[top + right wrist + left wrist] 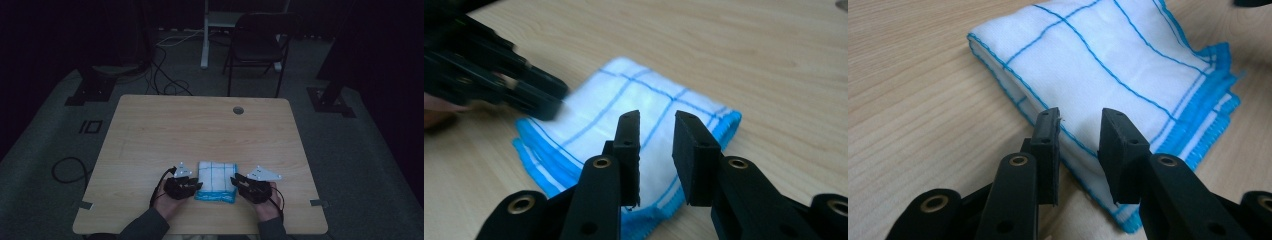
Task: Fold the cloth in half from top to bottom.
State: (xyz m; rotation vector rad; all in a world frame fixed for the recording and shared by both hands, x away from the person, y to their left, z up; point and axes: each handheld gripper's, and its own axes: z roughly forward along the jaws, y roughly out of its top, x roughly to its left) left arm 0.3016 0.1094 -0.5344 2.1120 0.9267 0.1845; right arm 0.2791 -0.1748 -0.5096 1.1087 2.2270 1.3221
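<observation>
A folded white cloth with blue grid lines and blue edging (216,181) lies on the wooden table (200,125) near its front edge. My left gripper (198,186) sits at the cloth's left side and my right gripper (234,181) at its right side. In the left gripper view the jaws (1079,125) stand apart over the folded edge of the cloth (1098,55), not pressing on it. The right gripper's jaws (657,125) also stand apart above a corner of the cloth (609,107), and the left gripper (539,102) rests at the cloth's far side.
A round cable hole (238,110) sits near the table's far edge. A black chair (257,42) and a white stand (206,35) are on the floor beyond the table. A black cable (67,170) loops on the floor at the left.
</observation>
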